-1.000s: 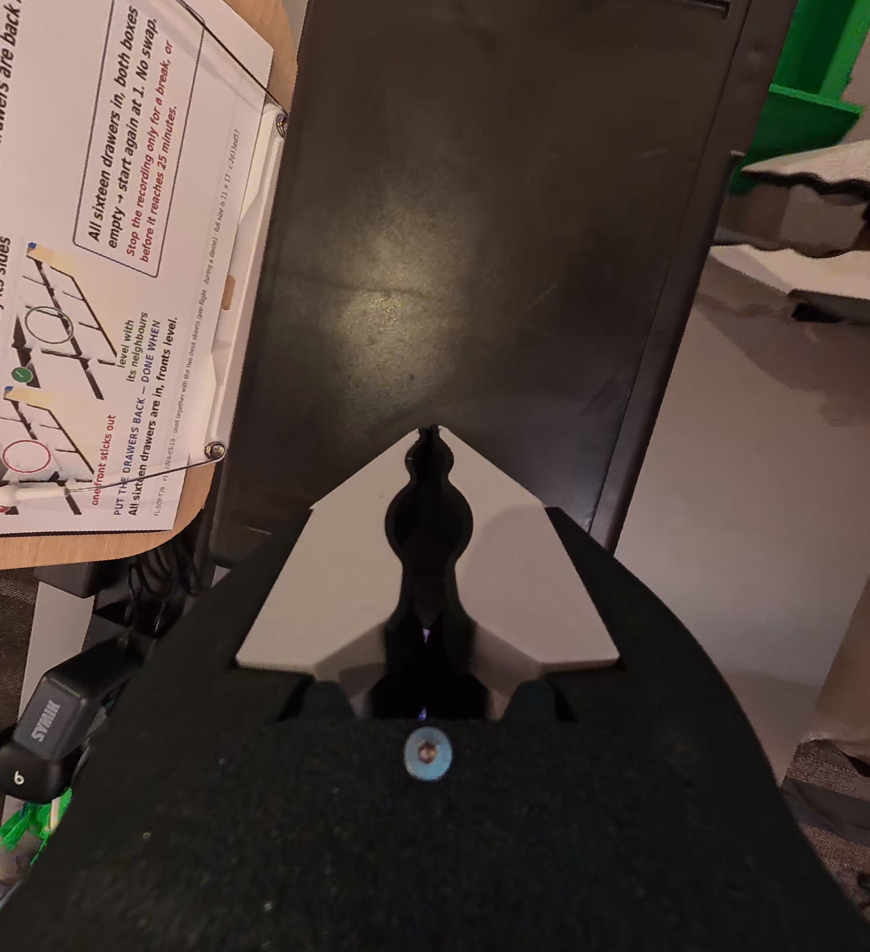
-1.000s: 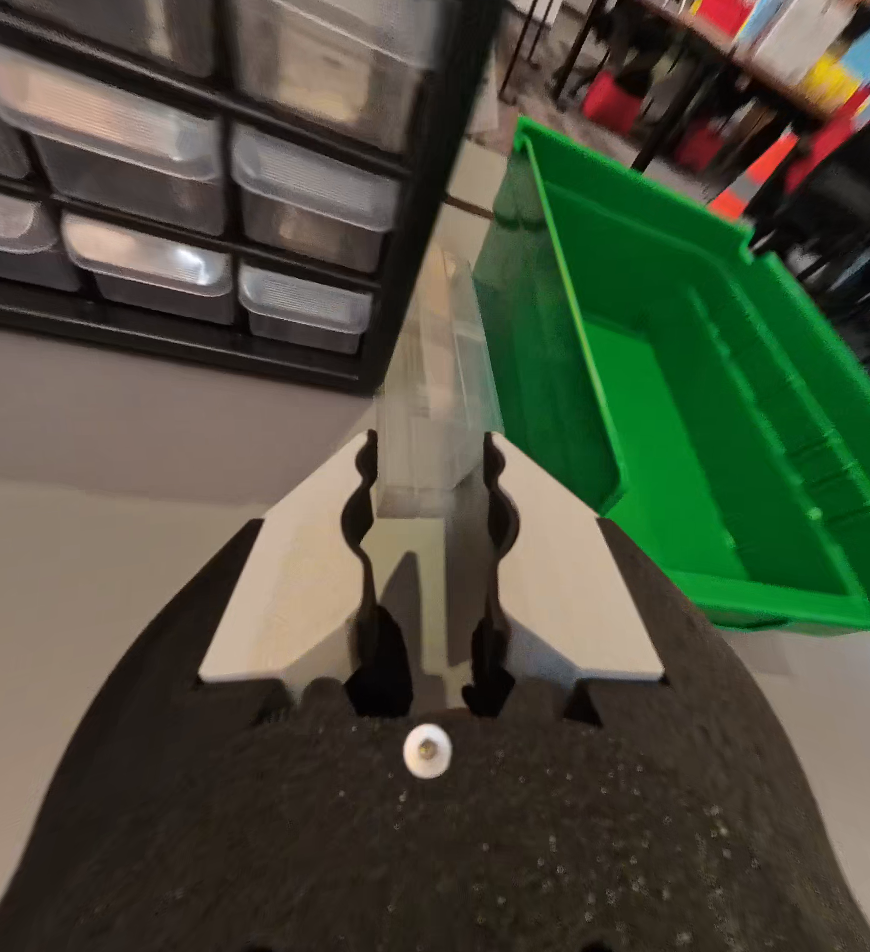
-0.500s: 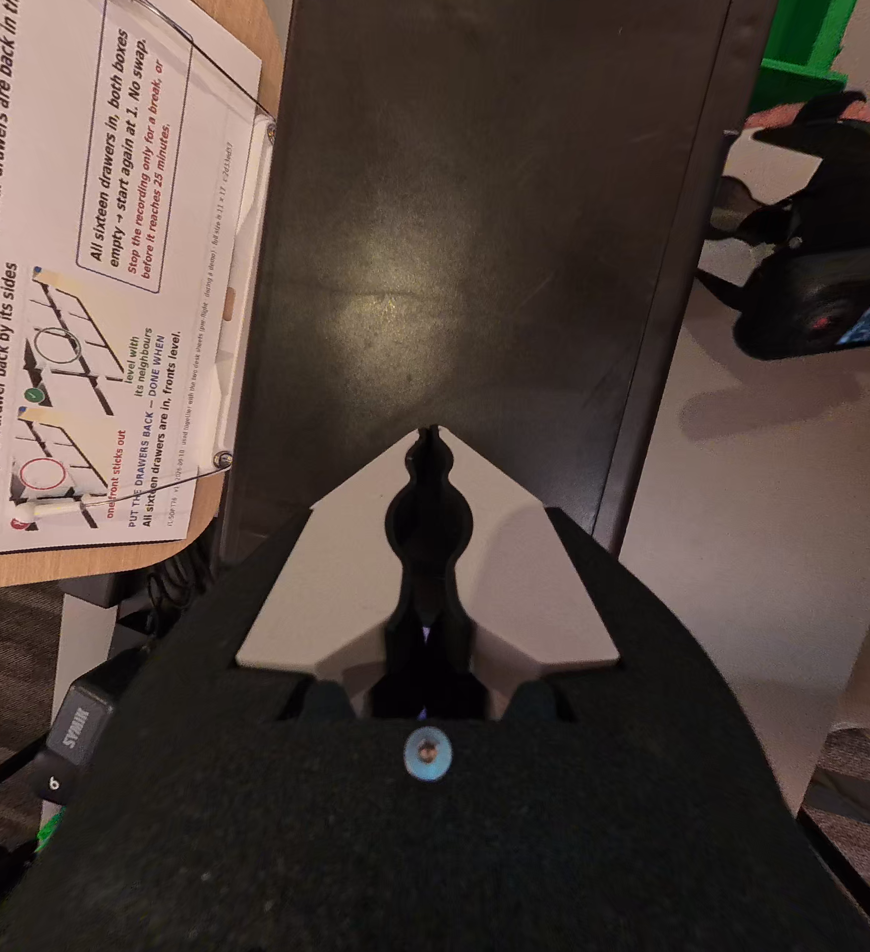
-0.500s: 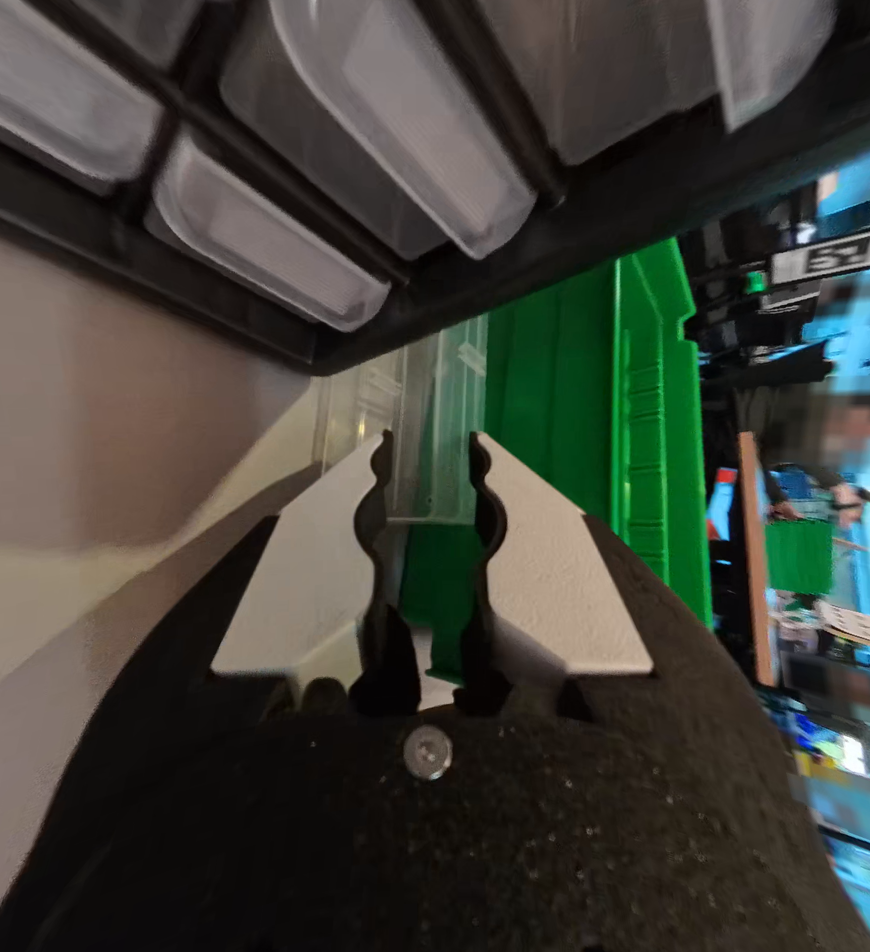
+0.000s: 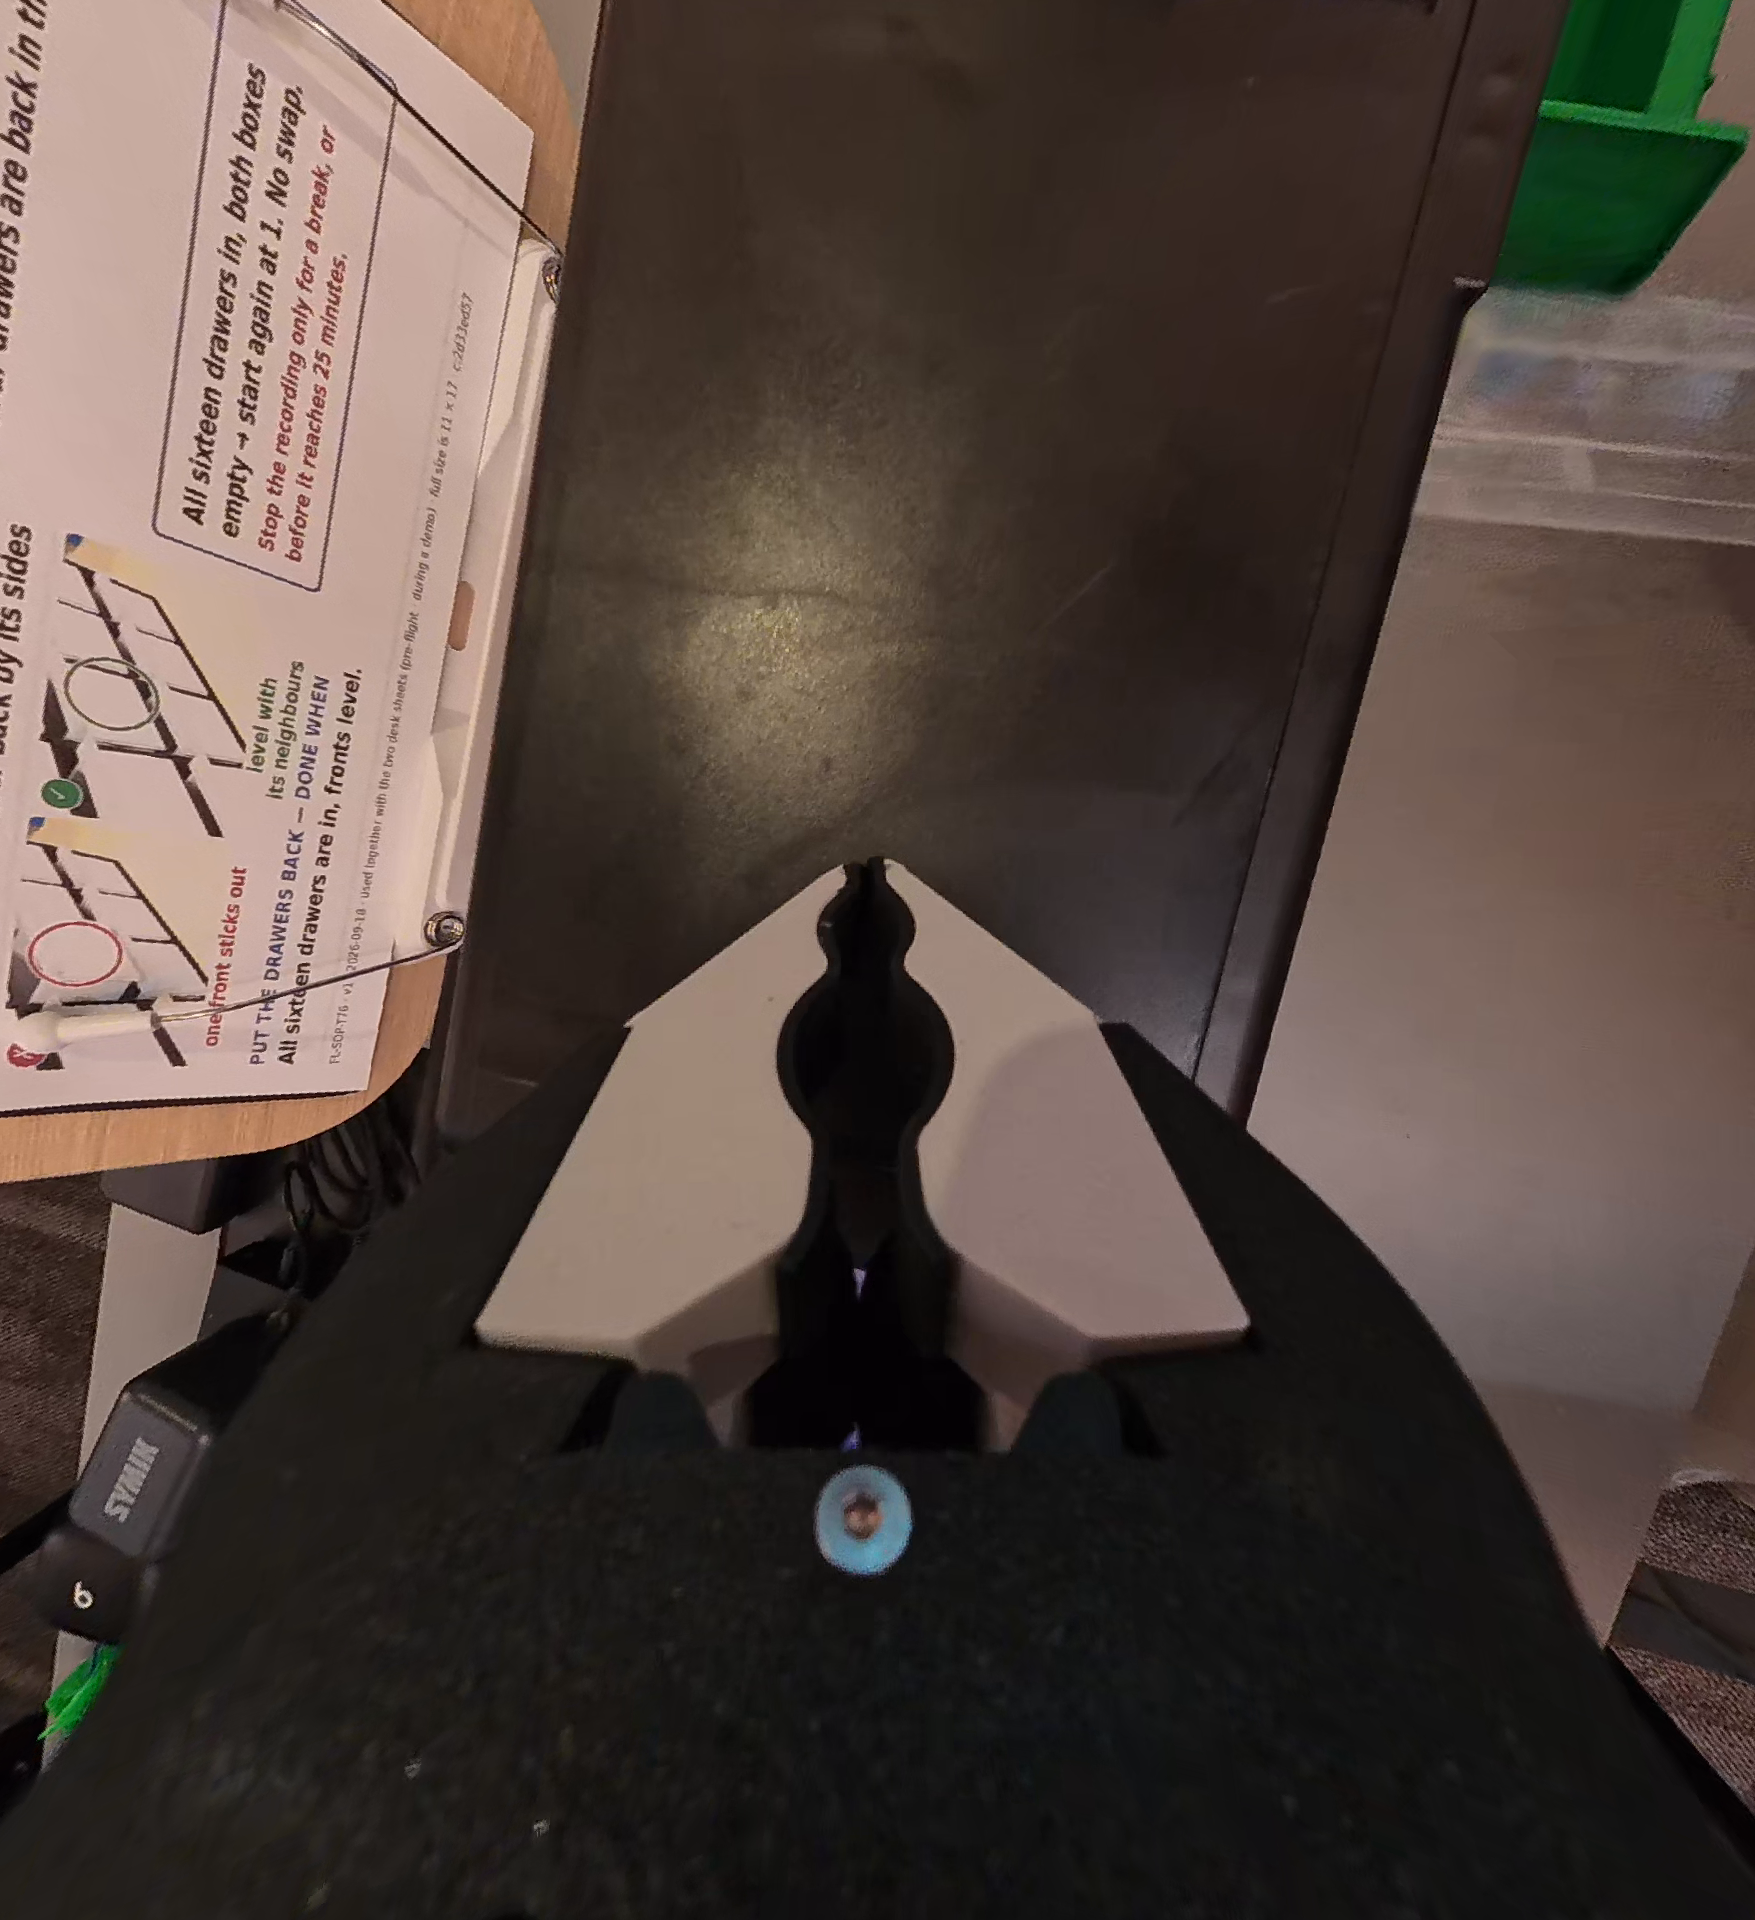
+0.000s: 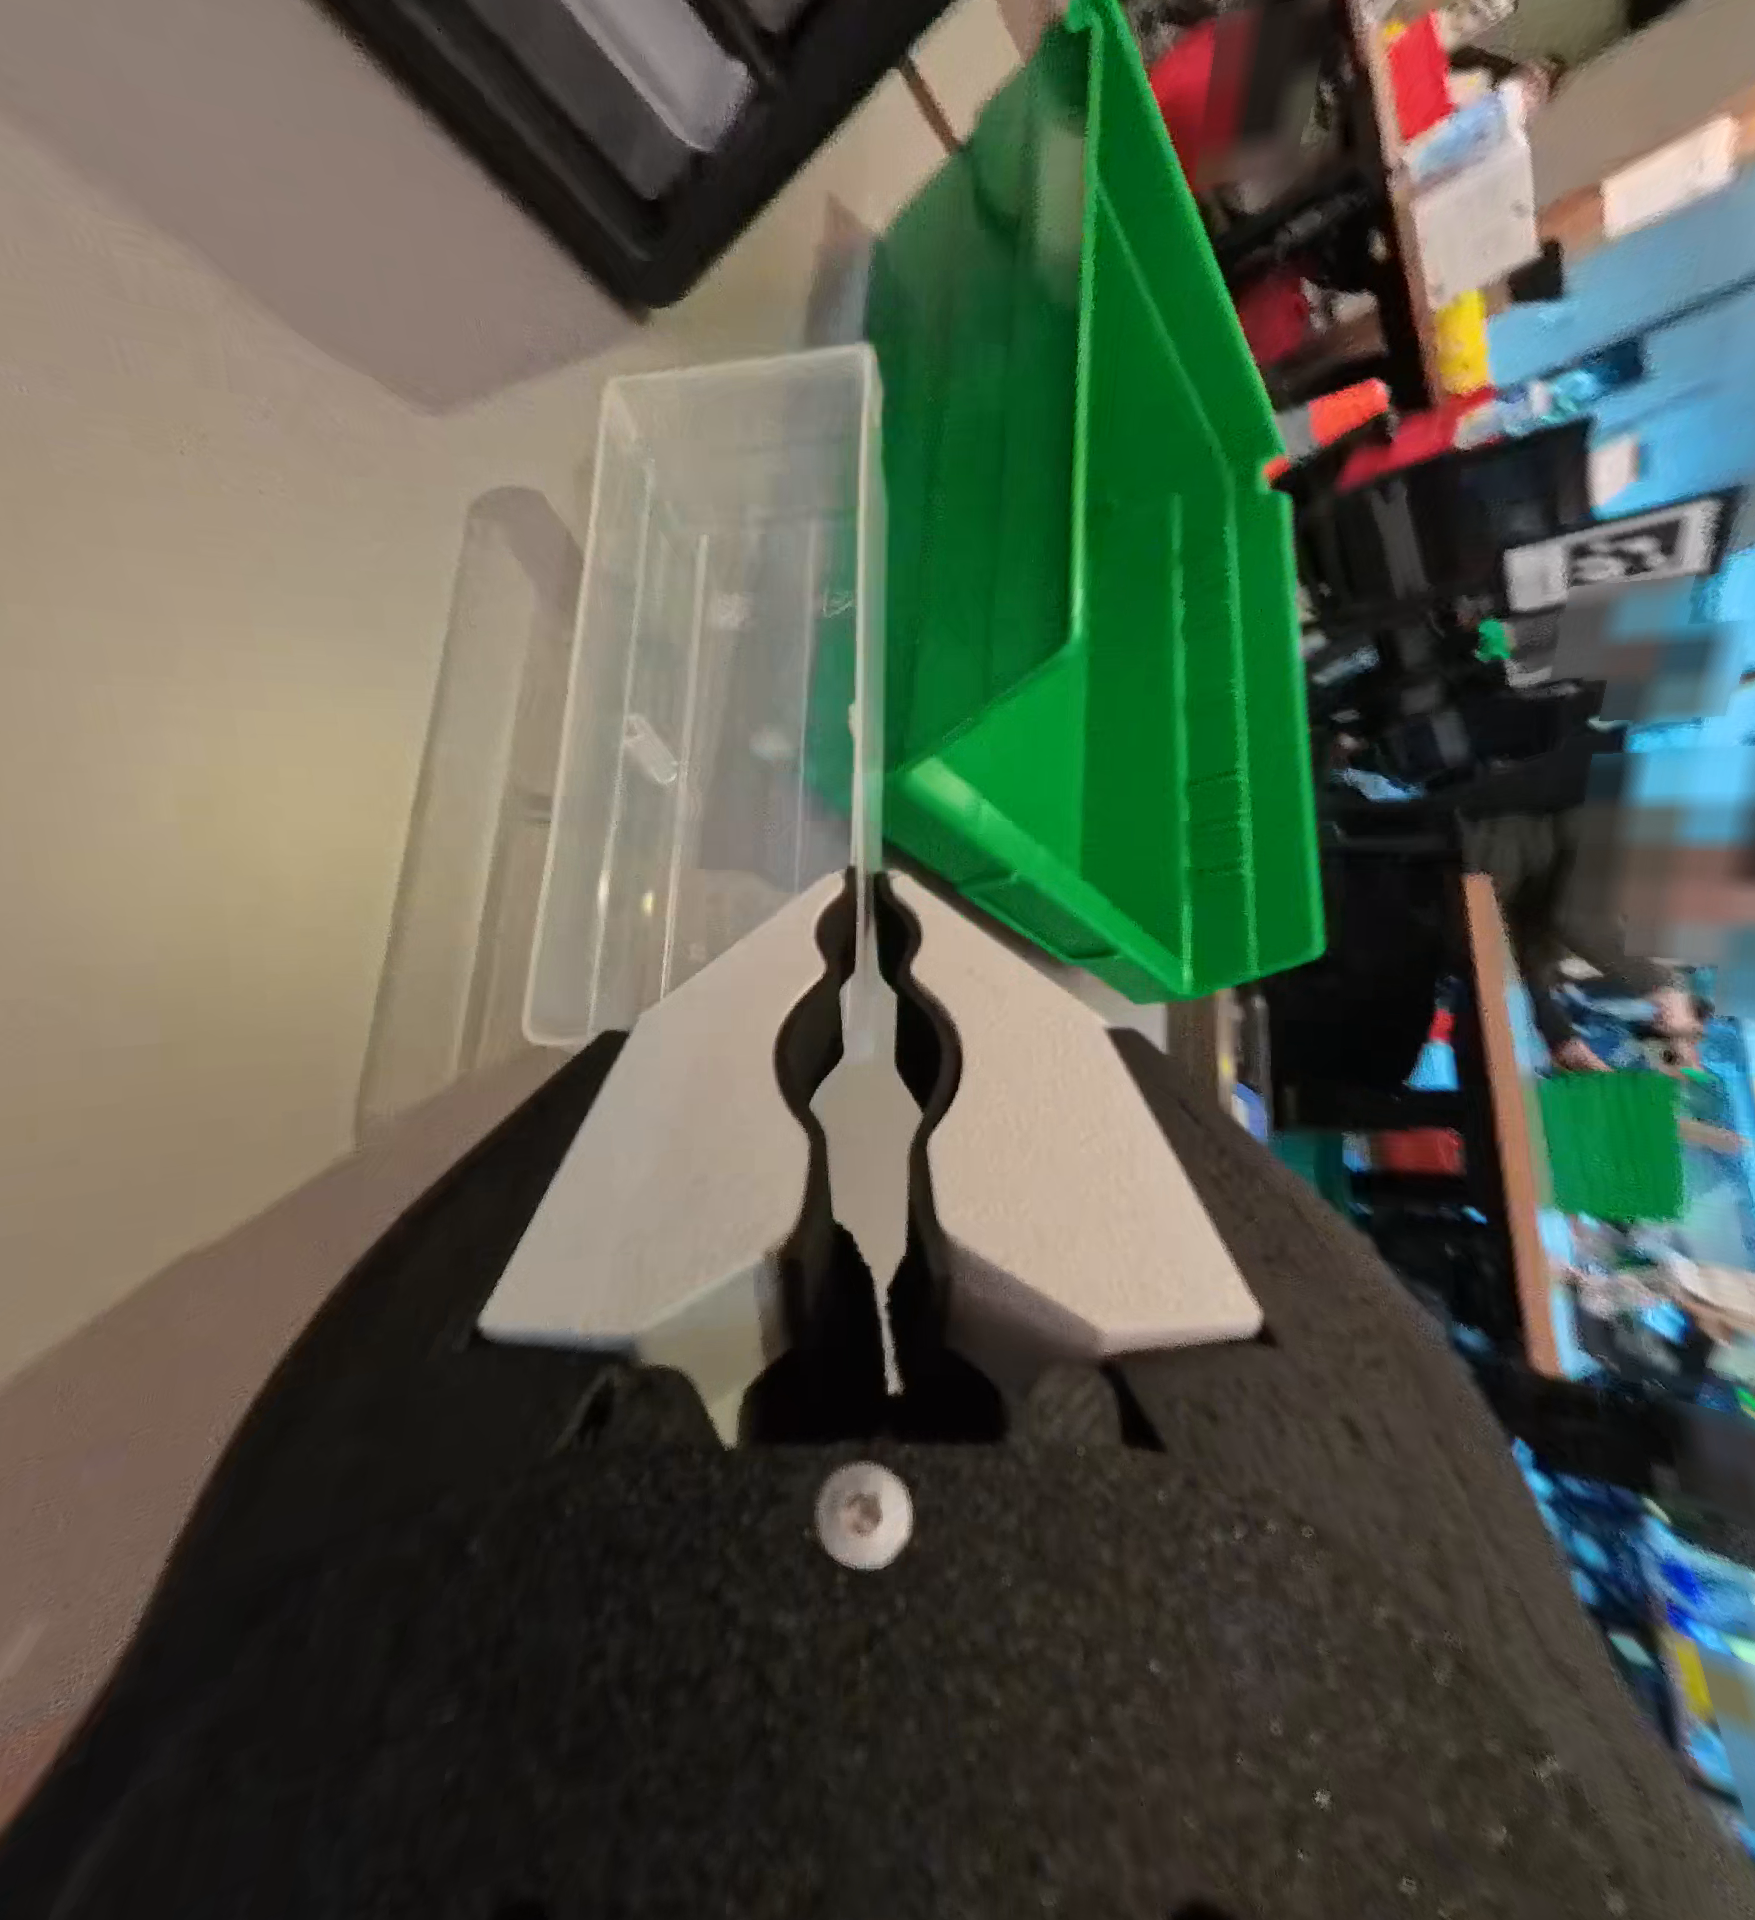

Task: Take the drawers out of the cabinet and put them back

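Beside the green bin [image 6: 1112, 582], the right tool [image 6: 868, 883] pinches a clear, empty drawer's [image 6: 707, 644] wall; left tool [image 5: 865, 868] closed.

Left gripper [image 5: 865, 868], black foam-covered body with two pale grey wedge-shaped fingers [image 5: 707, 1122]: jaws fully closed, tips meeting at a point, nothing between them. Only the scalloped black slot shows between the pads. It points forward, tips low against a dark flat panel; contact unclear. Level, no roll visible.

Right gripper [image 6: 868, 883], same black body and pale grey fingers [image 6: 686, 1132]: jaws nearly closed, pinching one thin wall of a clear plastic drawer [image 6: 707, 665]. The wall runs straight down the slot between the pads. The gripper is rolled sideways, so the scene looks tilted. Picture blurred at the edges.
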A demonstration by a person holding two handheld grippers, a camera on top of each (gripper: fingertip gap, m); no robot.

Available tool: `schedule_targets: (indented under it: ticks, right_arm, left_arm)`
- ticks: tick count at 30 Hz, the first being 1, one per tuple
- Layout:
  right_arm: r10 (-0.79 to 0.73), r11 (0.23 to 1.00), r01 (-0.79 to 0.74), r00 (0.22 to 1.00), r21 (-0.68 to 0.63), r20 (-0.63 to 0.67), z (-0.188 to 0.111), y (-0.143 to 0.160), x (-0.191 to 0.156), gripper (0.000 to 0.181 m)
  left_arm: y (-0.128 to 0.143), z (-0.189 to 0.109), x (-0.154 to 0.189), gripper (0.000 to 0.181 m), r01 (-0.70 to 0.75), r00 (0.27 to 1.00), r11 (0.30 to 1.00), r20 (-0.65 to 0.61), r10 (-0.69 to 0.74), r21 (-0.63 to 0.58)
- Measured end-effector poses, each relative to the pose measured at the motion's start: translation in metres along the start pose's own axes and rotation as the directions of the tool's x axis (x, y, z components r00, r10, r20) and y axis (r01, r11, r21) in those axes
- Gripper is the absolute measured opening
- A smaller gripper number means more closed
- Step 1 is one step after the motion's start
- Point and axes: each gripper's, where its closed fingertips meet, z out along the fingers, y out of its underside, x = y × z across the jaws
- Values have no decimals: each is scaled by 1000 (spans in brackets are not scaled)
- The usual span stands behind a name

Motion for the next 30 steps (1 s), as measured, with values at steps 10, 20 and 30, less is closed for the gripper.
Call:
schedule_targets:
  ticks: [10, 20, 30]
  right_arm:
    - [-591, 793, 56, 308, 606, 745, -81, -75, -146, 1]
    - [-543, 788, 322, -39, 525, 839, -33, -72, -142, 32]
    - [-91, 948, -287, 175, 139, 980, -155, -76, -149, 52]
  left_arm:
    - [0, 0, 0, 0, 9, 1000, 999, -2, -9, -32]
    - [0, 0, 0, 0, -31, 998, 997, 47, 35, -66]
    - [-4, 2, 2, 0, -60, 998, 998, 9, 60, -30]
